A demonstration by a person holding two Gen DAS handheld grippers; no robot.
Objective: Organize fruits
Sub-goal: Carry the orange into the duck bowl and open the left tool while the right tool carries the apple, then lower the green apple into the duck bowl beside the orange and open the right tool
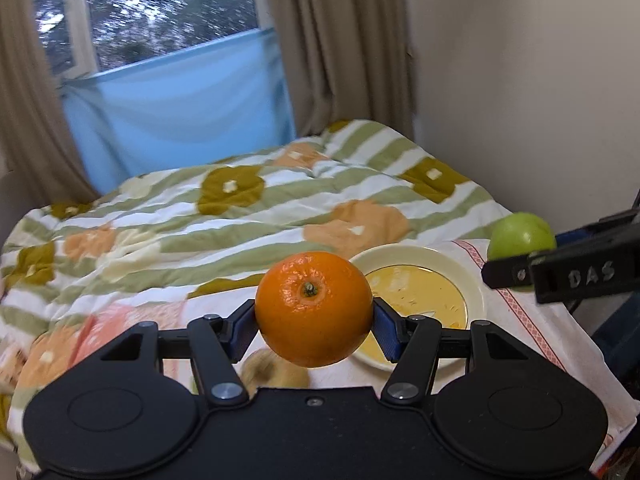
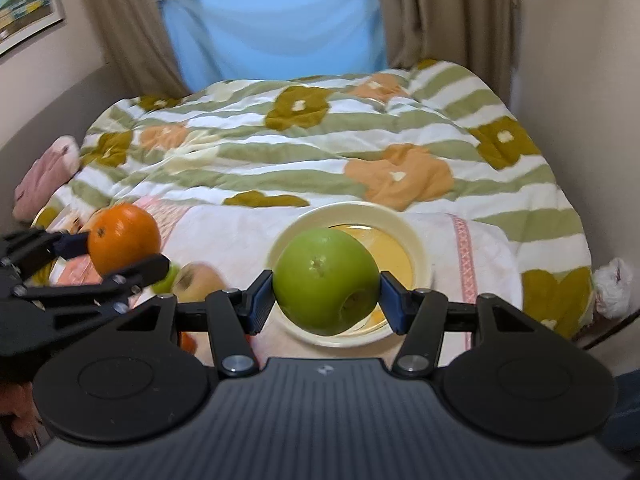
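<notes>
My left gripper (image 1: 314,320) is shut on an orange (image 1: 314,306), held in the air above the cloth. My right gripper (image 2: 326,296) is shut on a green apple (image 2: 326,280), which hangs over a cream plate with a yellow centre (image 2: 416,236). From the left wrist view the plate (image 1: 416,256) lies to the right of the orange, and the green apple (image 1: 520,236) shows at the far right in the right gripper (image 1: 516,270). The right wrist view has the orange (image 2: 122,238) at the left in the left gripper (image 2: 116,254). A yellowish fruit (image 2: 200,280) lies on the cloth below.
The plate rests on a white cloth with a pink patterned border (image 2: 460,248) spread over a bed with a green-striped flowered quilt (image 2: 320,152). A window with a blue cloth (image 2: 272,20) and beige curtains is behind. A wall stands at the right, a pink pillow (image 2: 44,180) at the left.
</notes>
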